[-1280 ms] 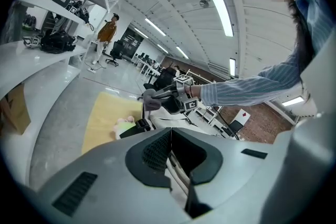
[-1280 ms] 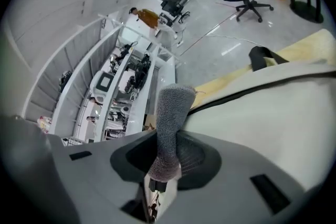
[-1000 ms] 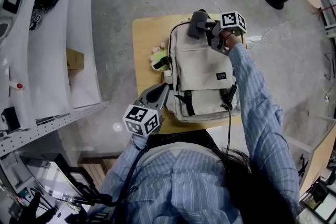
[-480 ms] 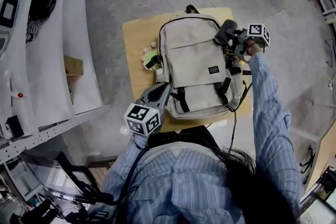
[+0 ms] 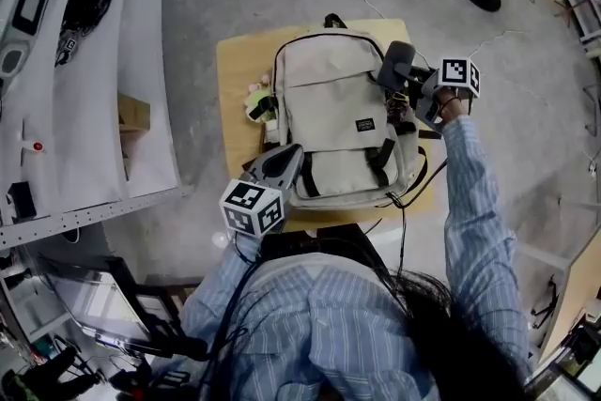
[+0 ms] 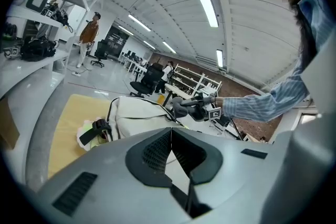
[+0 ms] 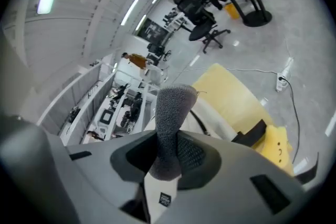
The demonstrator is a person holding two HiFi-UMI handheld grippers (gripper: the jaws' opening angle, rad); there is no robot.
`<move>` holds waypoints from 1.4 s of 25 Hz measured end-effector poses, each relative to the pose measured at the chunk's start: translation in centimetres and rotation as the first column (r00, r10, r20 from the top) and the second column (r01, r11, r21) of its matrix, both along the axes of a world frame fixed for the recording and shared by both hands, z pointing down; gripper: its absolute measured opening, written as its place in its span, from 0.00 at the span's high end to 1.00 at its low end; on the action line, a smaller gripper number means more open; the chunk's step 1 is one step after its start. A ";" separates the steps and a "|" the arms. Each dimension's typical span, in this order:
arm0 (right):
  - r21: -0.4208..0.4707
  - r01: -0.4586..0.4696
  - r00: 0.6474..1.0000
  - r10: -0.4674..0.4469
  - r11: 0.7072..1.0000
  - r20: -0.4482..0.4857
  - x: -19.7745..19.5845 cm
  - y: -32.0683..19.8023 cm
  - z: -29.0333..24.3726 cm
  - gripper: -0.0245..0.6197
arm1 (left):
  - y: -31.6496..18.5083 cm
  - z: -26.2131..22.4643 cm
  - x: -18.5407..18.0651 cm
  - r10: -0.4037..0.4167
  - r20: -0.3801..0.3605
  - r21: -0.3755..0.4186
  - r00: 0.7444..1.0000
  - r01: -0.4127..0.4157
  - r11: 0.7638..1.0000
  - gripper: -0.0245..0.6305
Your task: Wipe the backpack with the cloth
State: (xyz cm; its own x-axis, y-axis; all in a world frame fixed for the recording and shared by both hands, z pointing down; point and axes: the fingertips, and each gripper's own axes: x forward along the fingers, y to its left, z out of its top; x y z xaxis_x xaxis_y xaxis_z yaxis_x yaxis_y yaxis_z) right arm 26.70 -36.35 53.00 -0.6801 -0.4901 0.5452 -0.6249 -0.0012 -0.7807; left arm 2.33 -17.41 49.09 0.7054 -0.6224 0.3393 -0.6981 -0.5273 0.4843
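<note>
Forward, right claw (image 5: pixel 402 82) at backpack's (image 5: pixel 329 108) side.

Small wooden table (image 5: pixel 235 70): beige backpack (image 5: pixel 336 122) flat, plush toy (image 5: pixel 254 100) beside.

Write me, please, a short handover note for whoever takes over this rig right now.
The left hand-held gripper is shut and empty, and sits by the near left corner of the backpack.
The right hand-held gripper is shut on the grey cloth, at the backpack's upper right side. Contact with the bag cannot be confirmed.
The backpack lies front up on the small wooden table.
Done: the cloth is in hand and at the bag.
Left: nothing shows which parts are wiped, so I would go over the whole front and the sides.
</note>
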 end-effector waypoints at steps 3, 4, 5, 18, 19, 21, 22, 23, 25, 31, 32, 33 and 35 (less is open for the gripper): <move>0.089 0.105 0.994 -0.108 0.991 0.029 -2.7 3.0 -3.3 0.82 | 1.1 -0.8 1.4 -0.013 -0.003 0.016 1.000 0.014 1.000 0.96; 0.104 0.134 0.990 -0.139 0.985 0.034 -3.5 4.2 -4.1 0.82 | 1.6 -1.0 1.9 -0.017 -0.004 0.022 1.000 0.017 1.000 0.96; 0.115 0.163 0.985 -0.168 0.980 0.037 -4.2 5.5 -4.6 0.82 | 2.1 -1.2 2.4 -0.021 -0.004 0.028 1.000 0.021 0.999 0.96; 0.204 0.395 0.912 -0.409 0.896 0.033 -9.5 20.3 -5.9 0.82 | 11.2 -1.2 6.9 -0.103 0.052 0.024 0.993 0.102 0.995 0.96; 0.215 0.393 0.912 -0.409 0.894 0.035 -9.7 21.3 -6.0 0.82 | 11.8 -1.0 6.7 -0.112 0.060 0.019 0.992 0.111 0.994 0.96; 0.222 0.387 0.913 -0.405 0.895 0.042 -10.3 23.6 -5.9 0.82 | 12.8 -0.9 6.1 -0.136 0.064 0.013 0.989 0.136 0.991 0.96; 0.222 0.384 0.914 -0.403 0.896 0.047 -10.7 24.9 -5.9 0.82 | 13.1 -1.0 5.8 -0.146 0.065 0.012 0.987 0.146 0.989 0.96; 0.221 0.381 0.914 -0.401 0.898 0.054 -11.1 26.2 -5.9 0.82 | 13.4 -1.1 5.4 -0.150 0.069 0.014 0.986 0.150 0.989 0.96; 0.218 0.375 0.915 -0.397 0.901 0.069 -12.0 29.0 -5.8 0.82 | 14.1 -1.4 5.0 -0.138 0.080 0.023 0.987 0.137 0.990 0.96; 0.190 0.294 0.939 -0.320 0.937 0.124 -14.3 36.1 -4.5 0.82 | 18.2 -1.3 3.3 -0.083 0.081 0.058 0.993 0.078 0.995 0.96; 0.189 0.281 0.944 -0.307 0.941 0.126 -15.1 37.0 -4.1 0.82 | 19.1 -1.3 2.3 -0.081 0.085 0.066 0.993 0.075 0.995 0.96; 0.187 0.273 0.947 -0.298 0.944 0.123 -16.1 38.0 -3.8 0.82 | 20.2 -1.3 1.1 -0.083 0.087 0.074 0.993 0.076 0.994 0.96; 0.183 0.271 0.951 -0.293 0.945 0.101 -18.2 40.3 -3.1 0.82 | 22.4 -1.3 -1.5 -0.096 0.075 0.084 0.992 0.090 0.992 0.96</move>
